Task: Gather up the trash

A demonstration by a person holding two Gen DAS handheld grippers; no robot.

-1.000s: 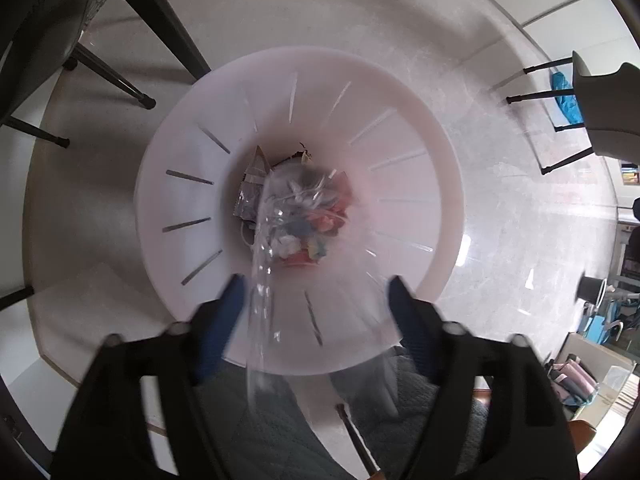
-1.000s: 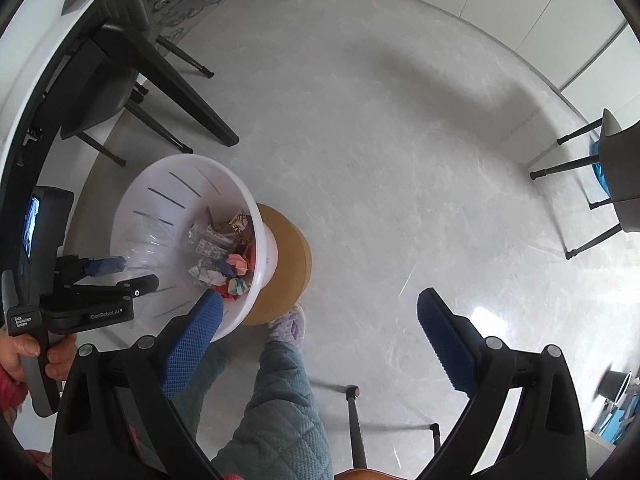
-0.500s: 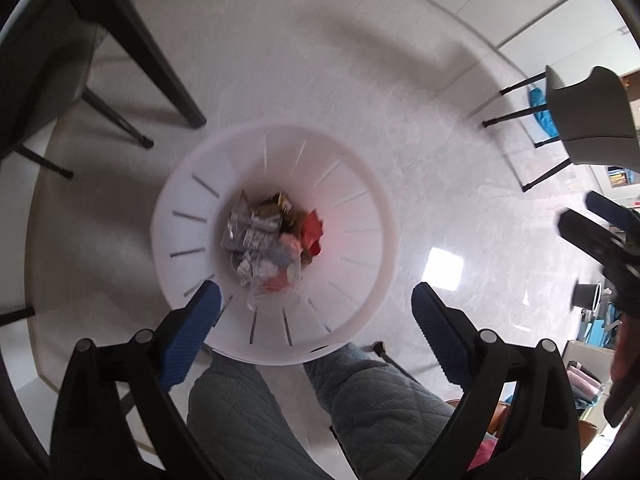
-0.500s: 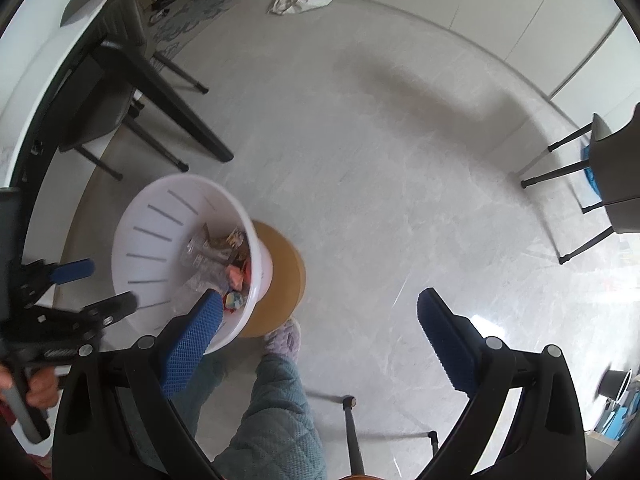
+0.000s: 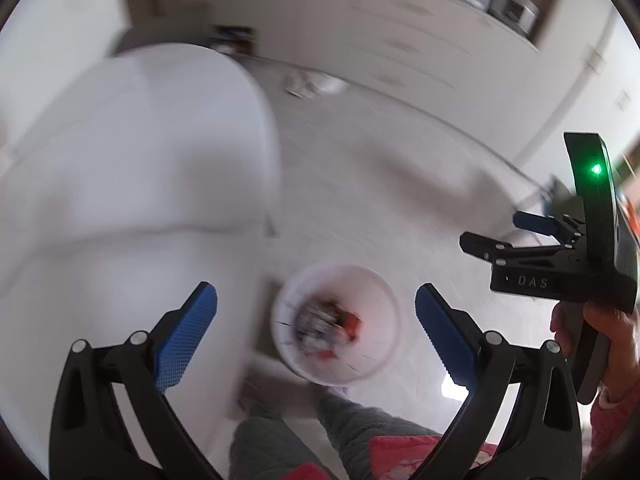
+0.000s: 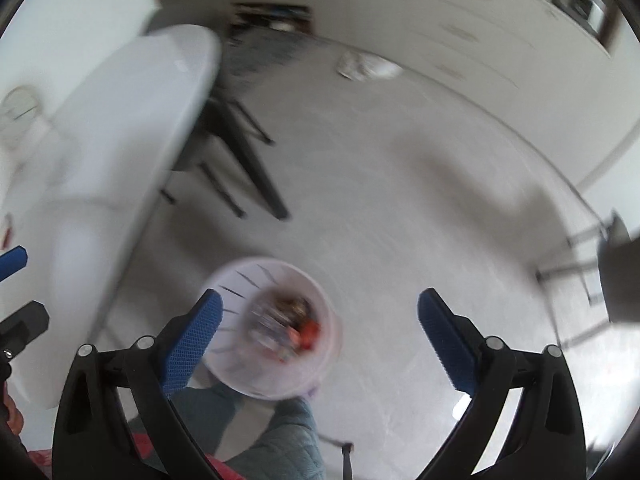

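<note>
From the left wrist view, the left gripper [image 5: 316,312] is wide open and holds nothing. Below it, between the two blue pads, stands the white bin [image 5: 376,344] on the floor [image 5: 380,184], with mixed trash [image 5: 326,322] at its bottom. I judge that one piece is already deposited and the step in hand is to go for more. Left of the bin is the white table [image 5: 132,168], large and blurred. Right of the bin, higher, the right gripper [image 5: 516,236] is seen, its fingers apart.

From the right wrist view, the right gripper [image 6: 320,314] is also wide open and empty. The bin [image 6: 320,372] is below its left pad. The table [image 6: 116,128] is left of the bin, and its dark legs [image 6: 256,168] stand beyond the bin. Far behind the bin, a pale crumpled thing [image 6: 366,66] lies on the floor, maybe trash; the blur hides details. The next move calls for finding a piece, probably on the table, and avoiding its edge.
</note>
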